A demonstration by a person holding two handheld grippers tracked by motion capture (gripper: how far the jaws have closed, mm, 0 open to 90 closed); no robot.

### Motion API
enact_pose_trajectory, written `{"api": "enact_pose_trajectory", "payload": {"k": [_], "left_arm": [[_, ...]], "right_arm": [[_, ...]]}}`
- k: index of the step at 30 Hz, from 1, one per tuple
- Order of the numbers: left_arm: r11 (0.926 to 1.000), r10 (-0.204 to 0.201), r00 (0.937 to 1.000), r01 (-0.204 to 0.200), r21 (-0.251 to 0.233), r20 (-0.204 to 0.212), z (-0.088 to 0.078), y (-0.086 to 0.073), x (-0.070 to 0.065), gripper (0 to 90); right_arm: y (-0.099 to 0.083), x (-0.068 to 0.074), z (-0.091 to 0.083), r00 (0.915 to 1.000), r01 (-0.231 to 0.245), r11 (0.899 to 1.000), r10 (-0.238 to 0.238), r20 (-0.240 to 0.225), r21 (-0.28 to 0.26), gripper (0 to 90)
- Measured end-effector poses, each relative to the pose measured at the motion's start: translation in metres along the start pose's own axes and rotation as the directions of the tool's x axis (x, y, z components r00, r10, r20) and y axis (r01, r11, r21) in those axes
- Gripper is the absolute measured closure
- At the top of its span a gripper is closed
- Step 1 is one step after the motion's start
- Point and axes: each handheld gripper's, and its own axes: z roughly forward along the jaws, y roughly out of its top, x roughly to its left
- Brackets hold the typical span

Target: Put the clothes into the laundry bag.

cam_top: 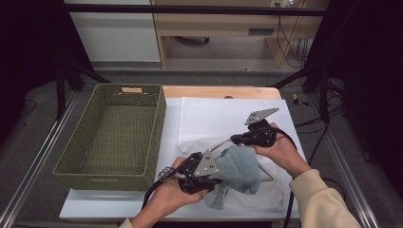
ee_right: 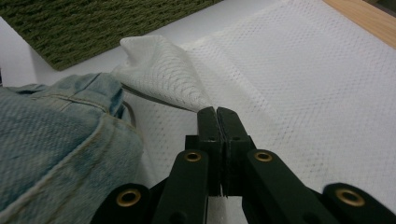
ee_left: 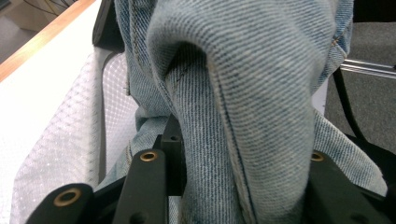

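L hand-held gripper (ee_left: 233, 186) clamped a bunched fold of jeans (cam_top: 240, 168), near worktop (cam_top: 119, 202) front edge. R hand-held gripper (ee_right: 218, 116) pinched mesh bag (ee_right: 159, 72) corner, lifting it beside jeans.

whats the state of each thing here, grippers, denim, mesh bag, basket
left gripper: shut on the denim garment, a thick fold between its jaws
right gripper: shut on the mesh bag's edge, lifting it into a peak
denim garment: bunched up, lying partly on the mesh bag
white mesh bag: spread flat on the table, one edge pulled up
green woven basket: upright, nothing inside
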Motion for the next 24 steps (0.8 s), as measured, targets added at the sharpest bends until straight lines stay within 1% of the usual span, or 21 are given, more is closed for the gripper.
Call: {"api": "enact_pose_trajectory", "payload": {"k": [4, 6, 7, 8, 10, 12, 13, 16, 17, 20, 21, 24], "left_arm": [[0.9998, 0.019, 0.9996, -0.019, -0.004, 0.019, -0.004, 0.004, -0.005, 60.9], [0.9997, 0.025, 0.9989, -0.025, 0.006, 0.04, -0.003, 0.005, -0.007, 60.9], [0.9994, 0.033, 0.9986, -0.033, 0.013, 0.041, -0.001, 0.006, -0.008, 60.9], [0.999, 0.041, 0.9985, -0.041, 0.015, 0.037, 0.0, 0.006, -0.009, 60.9], [0.9976, 0.062, 0.9979, -0.063, 0.029, 0.021, 0.004, 0.008, -0.008, 60.9], [0.9981, 0.047, 0.9987, -0.048, 0.039, 0.019, 0.012, 0.011, -0.007, 60.8], [0.9983, 0.043, 0.999, -0.043, 0.04, 0.011, 0.016, 0.012, -0.006, 60.7], [0.9981, 0.016, 0.9998, -0.016, 0.059, -0.008, 0.024, 0.015, -0.002, 60.7], [0.9975, 0.008, 0.9999, -0.007, 0.071, -0.01, 0.026, 0.015, -0.001, 60.7], [0.9968, -0.007, 0.9997, 0.009, 0.079, -0.022, 0.028, 0.01, 0.001, 60.6], [0.9962, -0.018, 0.9995, 0.02, 0.084, -0.027, 0.029, 0.008, 0.001, 60.6], [0.9941, -0.03, 0.9984, 0.034, 0.103, -0.048, 0.031, 0.005, 0.003, 60.5]], "right_arm": [[0.001, -0.002, 0.0, 1.0, -0.002, 1.0, 0.002, 0.001, -0.002, 89.3], [0.002, -0.003, -0.002, 1.0, -0.001, 1.0, 0.001, 0.003, -0.008, 89.3], [0.003, -0.004, -0.003, 1.0, 0.003, 1.0, -0.003, 0.002, -0.009, 89.3], [0.005, -0.003, -0.005, 1.0, -0.004, 1.0, 0.004, 0.006, -0.011, 89.3], [0.006, -0.003, -0.006, 0.9999, 0.007, 1.0, -0.007, 0.011, -0.013, 89.3], [0.009, -0.002, -0.007, 0.9997, 0.018, 1.0, -0.018, 0.014, -0.017, 89.3], [0.01, -0.001, -0.008, 0.9996, 0.016, 1.0, -0.016, 0.021, -0.017, 89.3], [0.011, 0.001, -0.008, 0.999, 0.029, 0.999, -0.028, 0.034, -0.022, 89.3], [0.011, 0.002, -0.009, 0.9986, 0.036, 0.999, -0.035, 0.039, -0.019, 89.3], [0.009, 0.003, -0.011, 0.998, 0.046, 0.999, -0.045, 0.045, -0.007, 89.4], [0.009, 0.004, -0.012, 0.9979, 0.043, 0.999, -0.042, 0.049, -0.01, 89.4], [0.008, 0.004, -0.014, 0.9978, 0.047, 0.999, -0.046, 0.048, -0.01, 89.4]]}}
